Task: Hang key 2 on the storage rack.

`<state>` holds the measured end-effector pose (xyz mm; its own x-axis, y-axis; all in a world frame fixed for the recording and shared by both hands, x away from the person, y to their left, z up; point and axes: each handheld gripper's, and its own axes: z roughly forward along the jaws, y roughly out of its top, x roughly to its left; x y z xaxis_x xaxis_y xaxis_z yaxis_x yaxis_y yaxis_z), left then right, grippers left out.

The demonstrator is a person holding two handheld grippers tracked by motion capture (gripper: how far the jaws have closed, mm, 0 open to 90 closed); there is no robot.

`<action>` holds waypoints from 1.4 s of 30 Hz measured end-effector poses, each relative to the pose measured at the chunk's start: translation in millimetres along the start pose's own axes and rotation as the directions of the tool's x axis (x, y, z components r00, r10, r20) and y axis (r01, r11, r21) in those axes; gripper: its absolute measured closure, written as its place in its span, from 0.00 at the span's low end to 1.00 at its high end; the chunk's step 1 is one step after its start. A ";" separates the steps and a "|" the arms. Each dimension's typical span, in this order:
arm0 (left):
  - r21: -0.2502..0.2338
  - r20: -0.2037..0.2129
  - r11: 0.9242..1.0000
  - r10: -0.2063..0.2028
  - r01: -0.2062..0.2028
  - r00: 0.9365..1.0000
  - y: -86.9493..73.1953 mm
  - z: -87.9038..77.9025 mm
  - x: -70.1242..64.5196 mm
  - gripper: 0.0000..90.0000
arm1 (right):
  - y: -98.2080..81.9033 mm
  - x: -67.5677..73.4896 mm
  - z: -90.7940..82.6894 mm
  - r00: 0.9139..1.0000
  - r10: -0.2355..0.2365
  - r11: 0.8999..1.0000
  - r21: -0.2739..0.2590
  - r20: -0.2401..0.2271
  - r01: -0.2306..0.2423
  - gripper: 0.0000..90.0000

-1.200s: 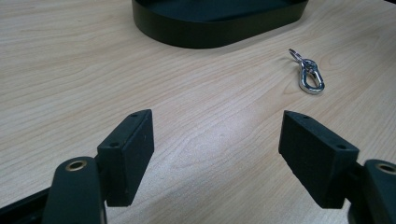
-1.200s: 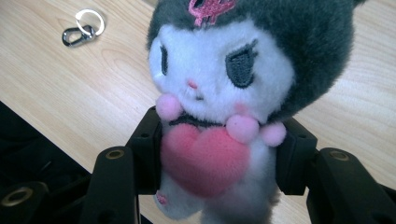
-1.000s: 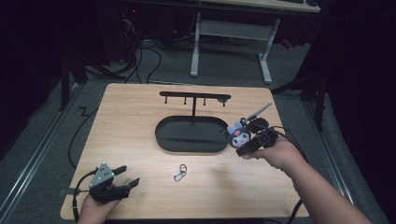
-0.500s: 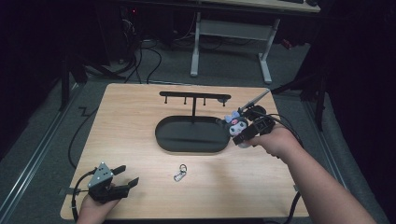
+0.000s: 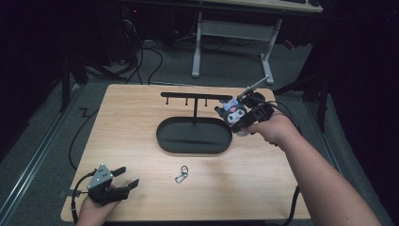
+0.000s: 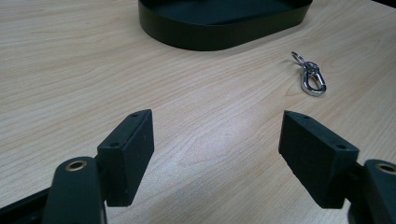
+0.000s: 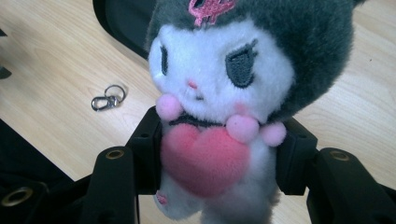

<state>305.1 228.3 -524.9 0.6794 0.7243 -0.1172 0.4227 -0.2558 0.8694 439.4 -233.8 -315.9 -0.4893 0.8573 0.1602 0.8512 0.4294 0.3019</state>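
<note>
My right gripper (image 5: 239, 118) is shut on a small plush toy (image 5: 232, 111) with a grey hood, white face and pink heart; it hangs above the right end of the black oval tray (image 5: 194, 134). In the right gripper view the black pads squeeze the plush toy (image 7: 224, 93) at its body. A black hook rack (image 5: 195, 99) rises from the tray. A silver keyring clasp (image 5: 181, 173) lies on the wood in front of the tray. My left gripper (image 5: 123, 184) rests open at the near left corner, nothing between its pads (image 6: 130, 149); the clasp (image 6: 312, 80) lies ahead to the right.
The wooden table (image 5: 131, 117) ends close behind the rack and near my left hand. Cables trail off the left edge and from the right gripper. A white desk frame (image 5: 235, 33) stands on the floor beyond.
My right gripper has lifted the plush toy and carried it away from me, toward the rack's right end. The left gripper has stayed put.
</note>
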 end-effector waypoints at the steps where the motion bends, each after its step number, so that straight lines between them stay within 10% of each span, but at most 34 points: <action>1: 0.000 0.000 1.000 -0.001 0.001 1.000 0.0 0.0 0.1 0.30 | 1.4 0.4 -0.4 1.000 0.002 1.000 0.000 0.002 -0.002 0.51; 21: 0.001 0.000 1.000 -0.003 0.003 1.000 -0.2 -0.2 0.8 0.30 | 20.1 -8.3 -1.0 0.999 0.023 0.999 -0.036 0.036 -0.022 0.51; 42: 0.016 0.004 1.000 0.007 -0.007 1.000 -0.5 1.8 -1.5 0.30 | -13.2 -28.3 57.9 0.998 0.036 0.999 -0.012 0.057 -0.035 0.49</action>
<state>305.0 226.1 -526.1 0.6847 0.7199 -0.1132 0.4274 -0.2709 0.8625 453.0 -247.3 -378.9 -0.4468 0.8869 0.1173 0.8656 0.3954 0.3074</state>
